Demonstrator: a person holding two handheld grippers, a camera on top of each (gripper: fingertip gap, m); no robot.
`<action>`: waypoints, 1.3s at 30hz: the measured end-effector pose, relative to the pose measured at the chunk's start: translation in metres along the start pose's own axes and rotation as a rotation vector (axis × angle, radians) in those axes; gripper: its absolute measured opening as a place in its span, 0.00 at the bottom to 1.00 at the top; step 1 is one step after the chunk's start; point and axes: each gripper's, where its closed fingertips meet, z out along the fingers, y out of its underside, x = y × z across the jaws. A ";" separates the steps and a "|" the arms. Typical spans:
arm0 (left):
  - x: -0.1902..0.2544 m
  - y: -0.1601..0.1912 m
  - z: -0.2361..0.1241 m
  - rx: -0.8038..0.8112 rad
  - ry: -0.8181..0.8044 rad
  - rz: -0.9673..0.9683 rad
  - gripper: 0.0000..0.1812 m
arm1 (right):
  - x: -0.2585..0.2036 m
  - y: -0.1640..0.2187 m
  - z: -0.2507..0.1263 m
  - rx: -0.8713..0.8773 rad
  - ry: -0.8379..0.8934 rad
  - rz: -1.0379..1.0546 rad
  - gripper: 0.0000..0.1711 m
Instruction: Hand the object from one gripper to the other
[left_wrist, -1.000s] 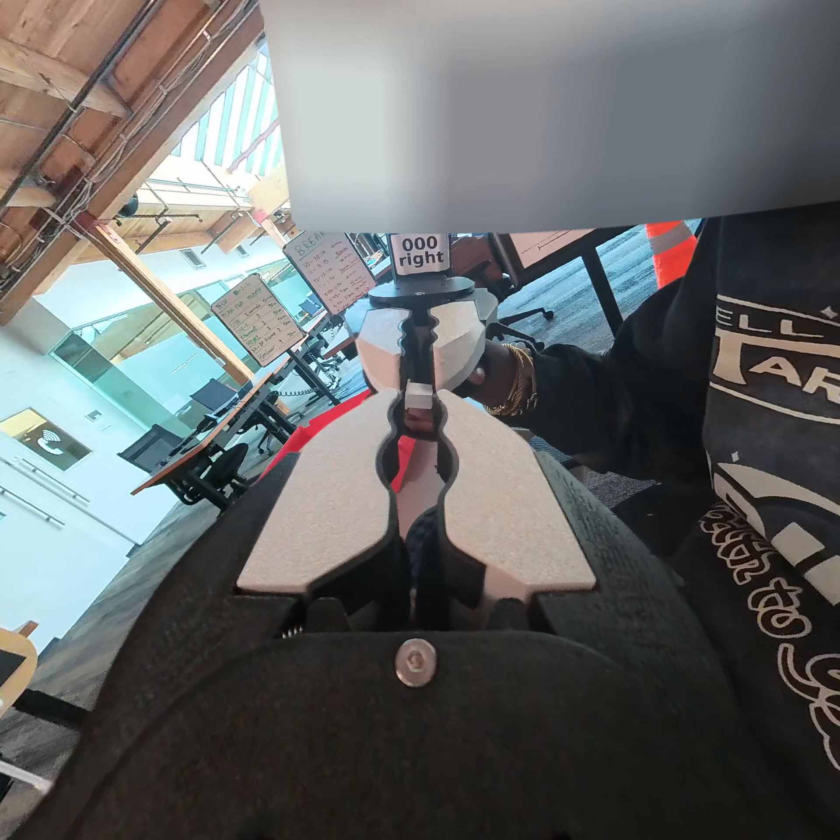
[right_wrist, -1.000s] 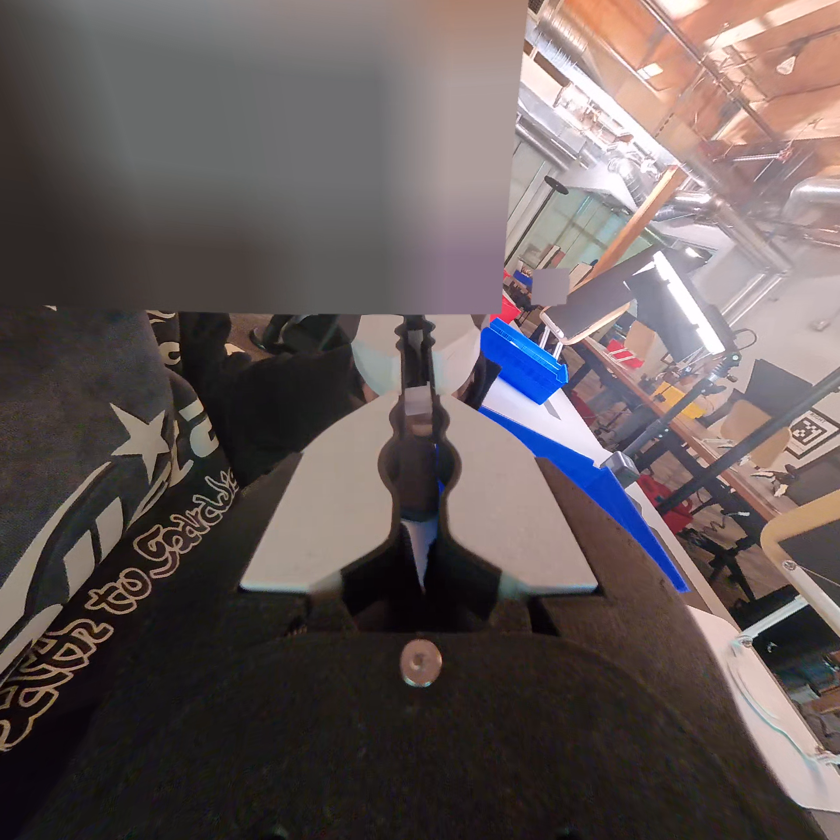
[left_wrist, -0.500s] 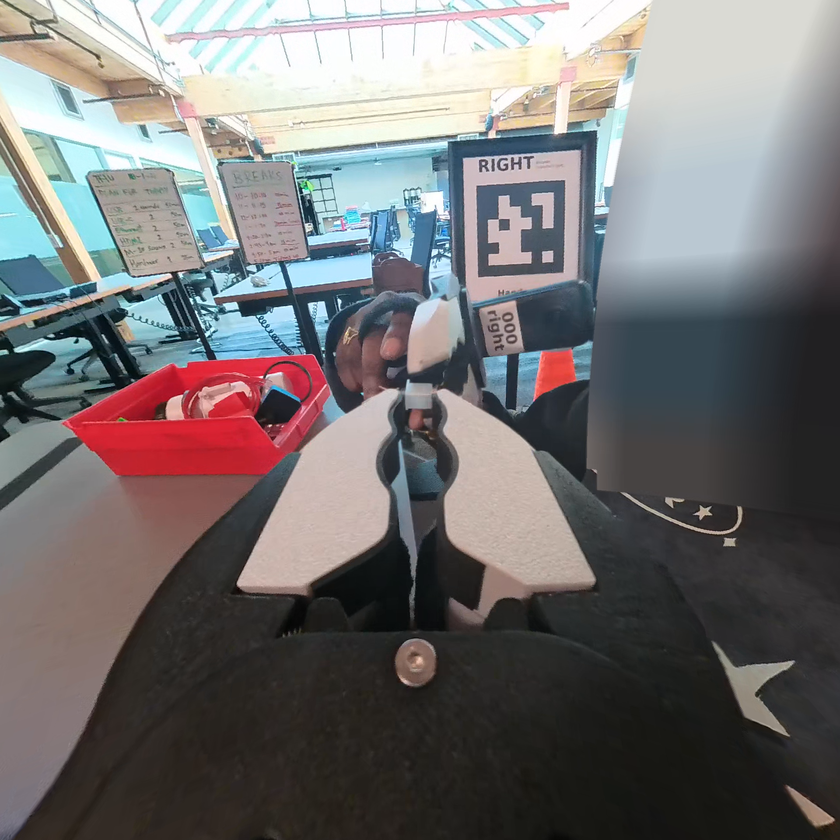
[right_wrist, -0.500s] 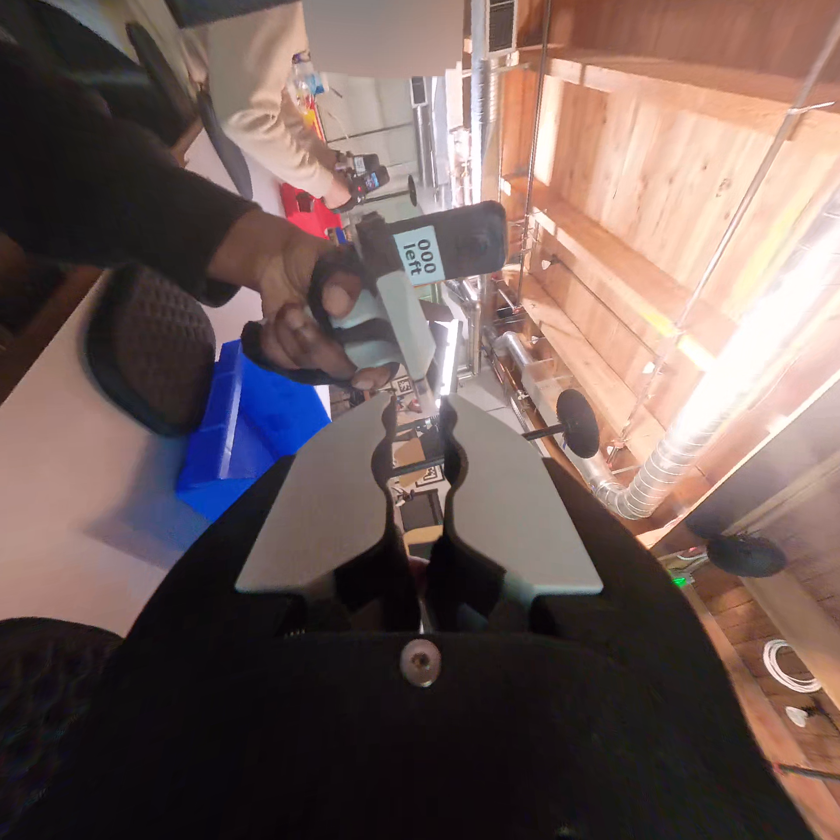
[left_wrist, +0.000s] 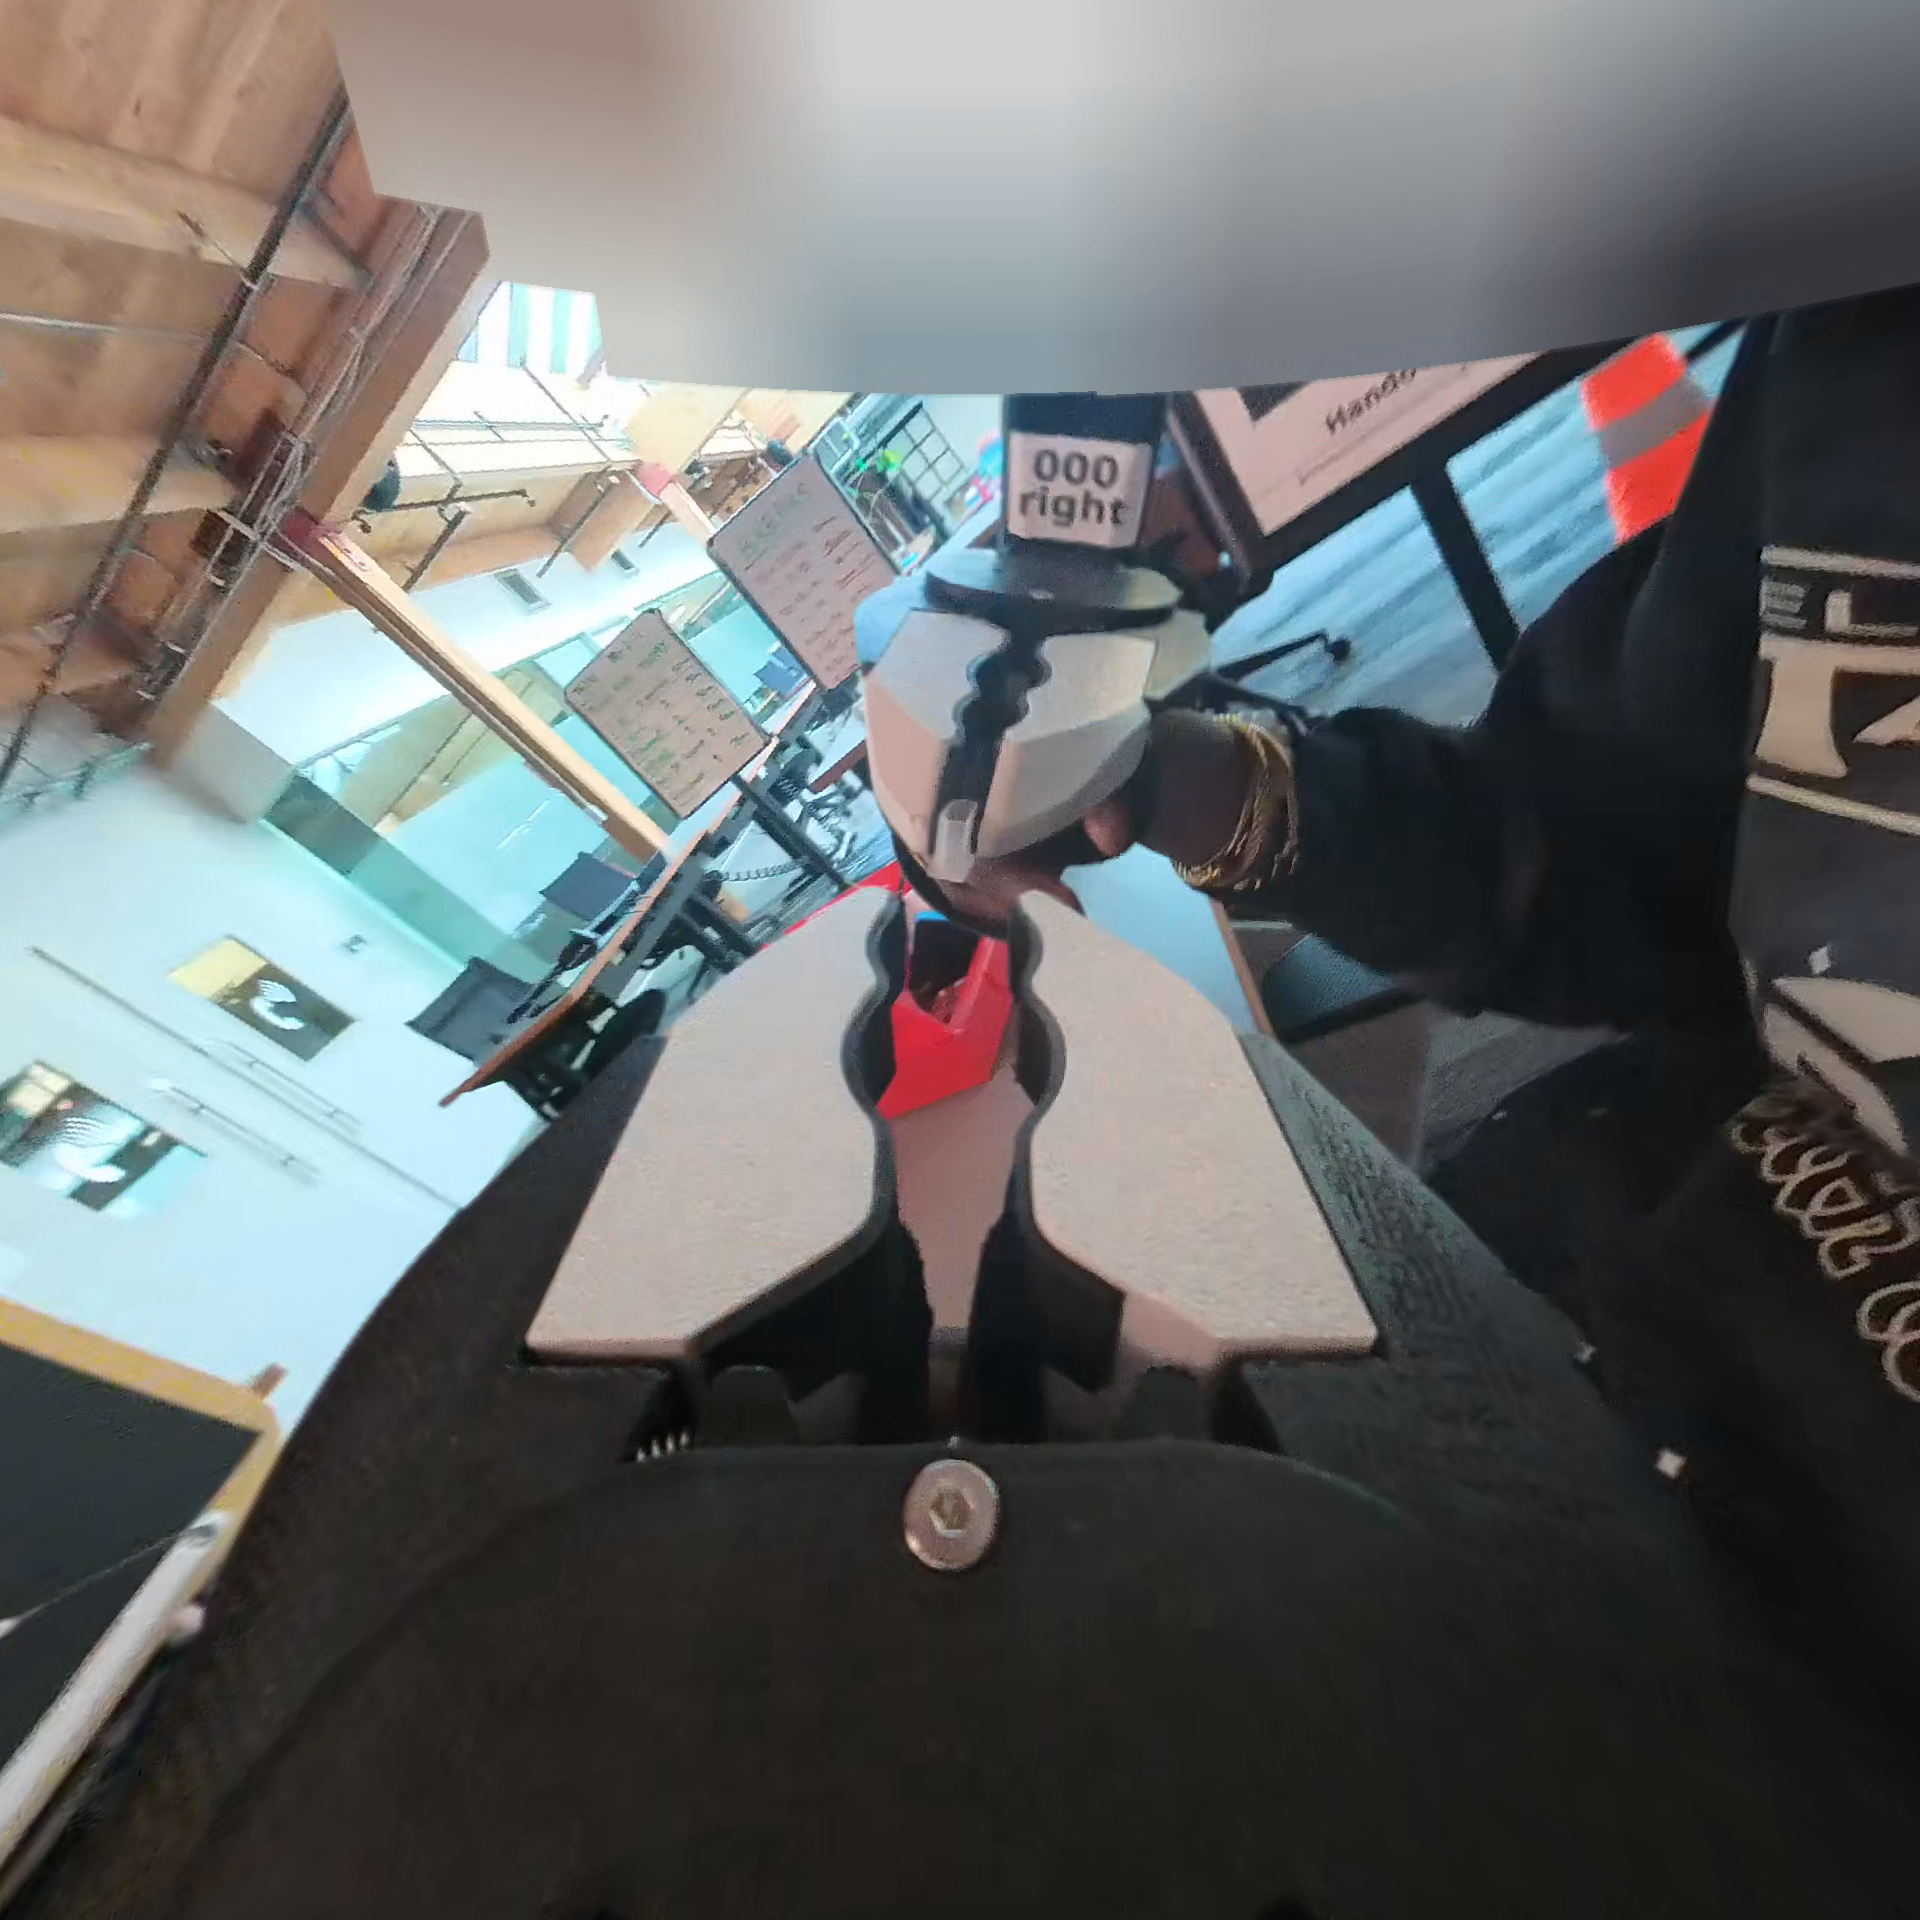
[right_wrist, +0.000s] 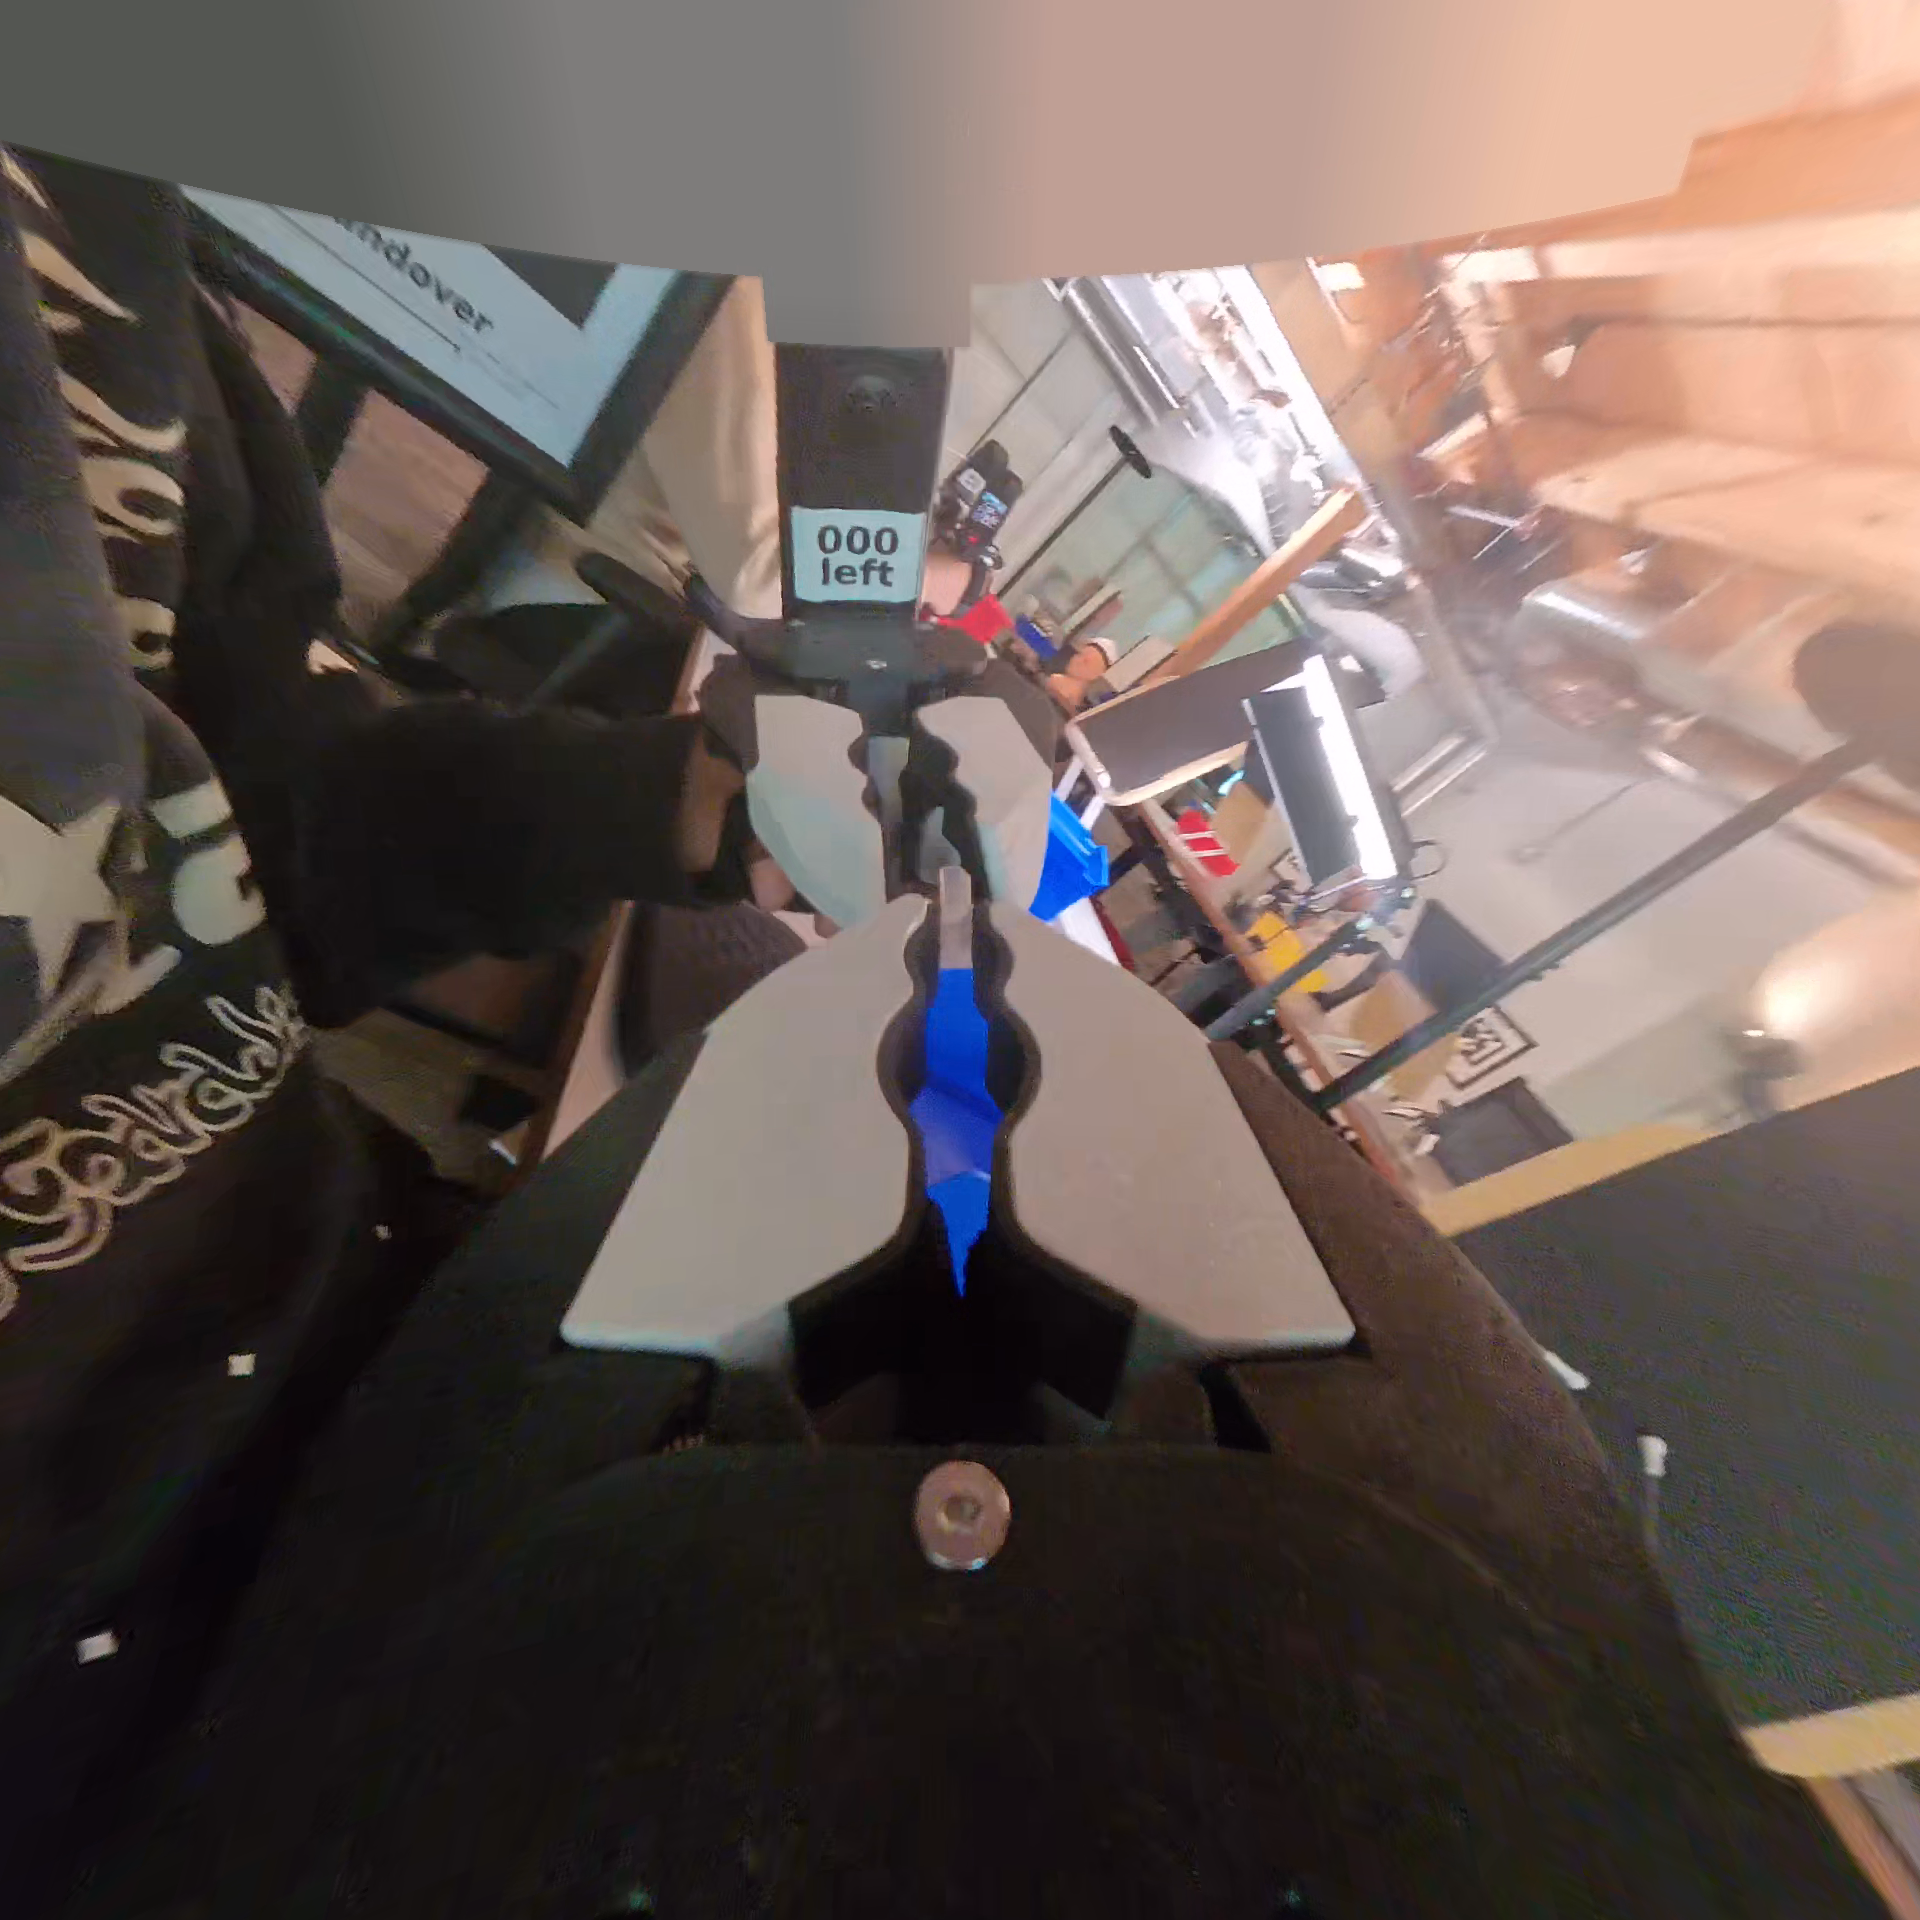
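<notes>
Object (left_wrist: 957, 840): small pale grey block, pinched at the tip of your right claw (left_wrist: 971, 831), whose jaws stand closed on it; in the right wrist view the same piece (right_wrist: 953, 906) shows between the near fingertips.

Left claw (left_wrist: 948, 914): jaws parted by a narrow gap, nothing between them, tips just short of the object and not touching it. In the right wrist view it (right_wrist: 902, 883) faces you head-on, likewise empty.

Progress, by judgement: the object sits with your right claw alone and your left has let go, so the transfer to the right looks done. If a pass back is wanted, you have yet to close the left on it.

Surroundings: red bin (left_wrist: 951, 1023) on the desk, seen through the left claw's gap; blue bin (right_wrist: 1065, 862) beyond the claws. Whiteboards on stands (left_wrist: 665, 717), further desks, timber ceiling beams, orange cone (left_wrist: 1647, 436), dark printed sweatshirt (left_wrist: 1829, 935) alongside.
</notes>
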 end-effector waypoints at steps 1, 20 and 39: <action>0.001 0.000 0.001 -0.007 -0.005 0.021 0.08 | -0.001 0.001 0.000 -0.005 -0.012 0.022 0.03; -0.004 -0.011 -0.005 0.112 0.179 -0.559 0.03 | 0.001 0.002 0.003 -0.068 0.178 -0.522 0.15; 0.005 -0.010 -0.005 0.089 0.083 -0.150 0.15 | 0.000 0.001 0.004 -0.019 0.066 -0.176 0.07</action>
